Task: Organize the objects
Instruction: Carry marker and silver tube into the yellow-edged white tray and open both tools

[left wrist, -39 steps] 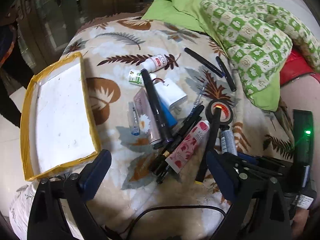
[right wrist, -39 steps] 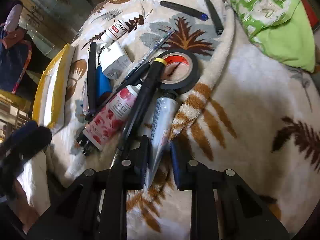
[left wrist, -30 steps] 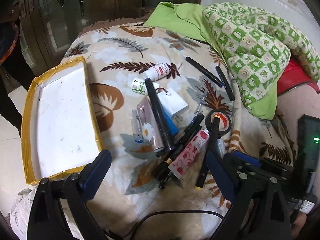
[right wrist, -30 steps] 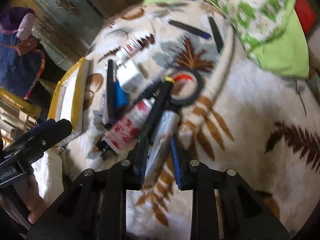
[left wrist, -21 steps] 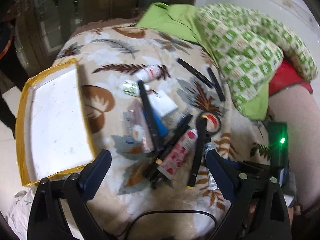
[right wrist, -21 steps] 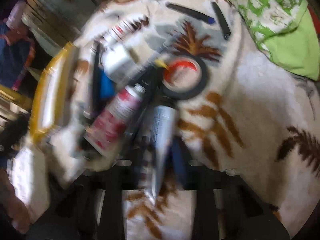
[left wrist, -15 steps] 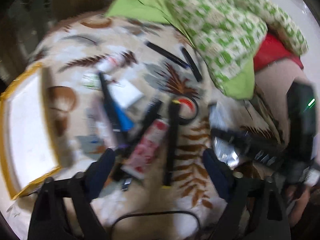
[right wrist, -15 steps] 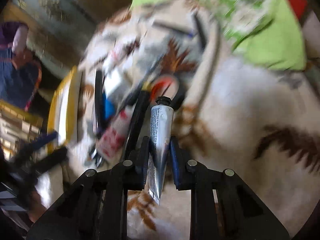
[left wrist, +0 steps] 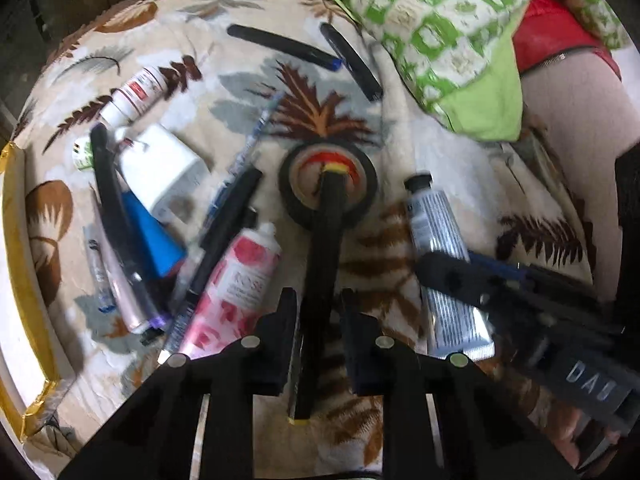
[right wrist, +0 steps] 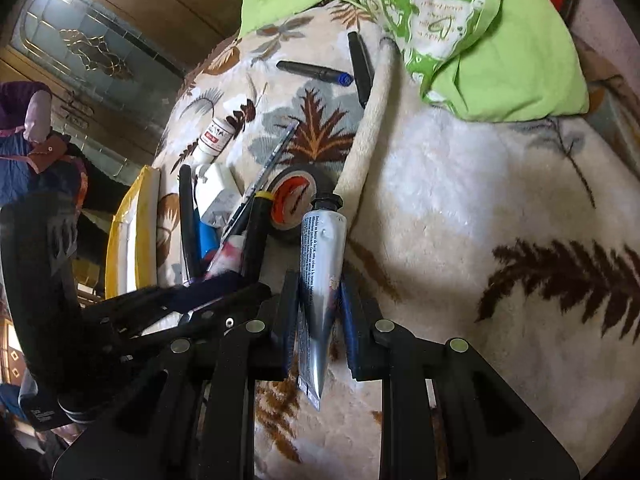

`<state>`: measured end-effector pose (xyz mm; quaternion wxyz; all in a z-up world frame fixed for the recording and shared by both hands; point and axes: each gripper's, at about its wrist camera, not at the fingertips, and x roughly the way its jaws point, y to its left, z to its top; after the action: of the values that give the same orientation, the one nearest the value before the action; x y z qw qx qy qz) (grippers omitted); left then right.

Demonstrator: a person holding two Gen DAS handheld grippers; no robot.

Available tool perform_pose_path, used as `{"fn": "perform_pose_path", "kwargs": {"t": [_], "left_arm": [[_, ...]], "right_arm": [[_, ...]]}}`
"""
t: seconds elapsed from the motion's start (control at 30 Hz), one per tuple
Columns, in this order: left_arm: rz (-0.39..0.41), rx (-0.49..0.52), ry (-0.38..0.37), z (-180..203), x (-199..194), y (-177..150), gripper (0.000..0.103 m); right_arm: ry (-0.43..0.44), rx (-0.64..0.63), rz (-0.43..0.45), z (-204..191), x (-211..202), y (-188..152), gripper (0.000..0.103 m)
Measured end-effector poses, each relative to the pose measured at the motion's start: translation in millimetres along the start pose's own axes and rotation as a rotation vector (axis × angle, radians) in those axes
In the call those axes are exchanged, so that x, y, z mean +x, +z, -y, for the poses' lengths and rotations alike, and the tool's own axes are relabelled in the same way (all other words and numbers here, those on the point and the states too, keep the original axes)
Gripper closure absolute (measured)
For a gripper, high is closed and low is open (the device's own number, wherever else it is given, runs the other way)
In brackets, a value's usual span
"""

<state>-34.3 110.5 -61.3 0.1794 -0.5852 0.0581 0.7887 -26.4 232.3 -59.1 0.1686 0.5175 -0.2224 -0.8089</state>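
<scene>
Between your left gripper's [left wrist: 318, 316] fingers lies the long black marker [left wrist: 326, 240], its yellow-banded tip resting inside the black tape roll [left wrist: 328, 182]; those jaws have just been closing and now stand narrow around it, though contact is unclear. Your right gripper [right wrist: 318, 304] clamps the silver tube [right wrist: 320, 272], raised over the leaf-print blanket [right wrist: 480, 200]. Beside the marker lies the pink rose tube [left wrist: 236, 284].

The setting is a home interior, probably a bedroom or living room. A plush leaf-patterned blanket [right wrist: 460, 208] covers a soft surface across the frame centre. A green-and-white printed cloth [left wrist: 436, 12] lies bunched at the upper right. A wooden door with decorative etched glass [right wrist: 84, 52] occupies the upper left. Toiletry tubes and pens lie scattered at centre.
</scene>
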Motion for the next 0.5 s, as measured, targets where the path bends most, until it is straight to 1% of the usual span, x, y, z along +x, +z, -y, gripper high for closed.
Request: {"fn": "perform_pose_path", "kwargs": {"t": [0.07,0.1,0.2,0.23,0.3,0.37,0.5], "left_arm": [[-0.023,-0.026,-0.009,-5.2,5.8,-8.8,0.082],[-0.029,-0.052,-0.025,-10.4,8.7,-11.5,0.082],[-0.015,-0.119,-0.091,-21.2,6.0,-10.3,0.082],[-0.009,-0.116,-0.092,-21.0,5.6,-10.5,0.085],[0.009,-0.105,-0.059,-18.1,1.6,-14.6,0.089],[0.031,-0.124,-0.056,-20.2,-10.9,-20.8,0.090],[0.109,-0.214,-0.107,-39.0,-47.7,-30.2,0.090]], "right_arm": [[0.003,0.001,-0.001,1.1,-0.2,2.3,0.083],[0.004,0.005,0.000,2.0,-0.7,2.8,0.083],[0.004,0.013,-0.005,3.4,0.6,2.8,0.083],[0.004,0.016,-0.009,3.6,1.8,2.3,0.083],[0.009,0.016,-0.016,2.7,2.0,1.6,0.083],[0.027,0.029,-0.015,3.3,-0.2,1.7,0.083],[0.047,0.009,0.000,-5.0,-6.1,3.0,0.083]]}}
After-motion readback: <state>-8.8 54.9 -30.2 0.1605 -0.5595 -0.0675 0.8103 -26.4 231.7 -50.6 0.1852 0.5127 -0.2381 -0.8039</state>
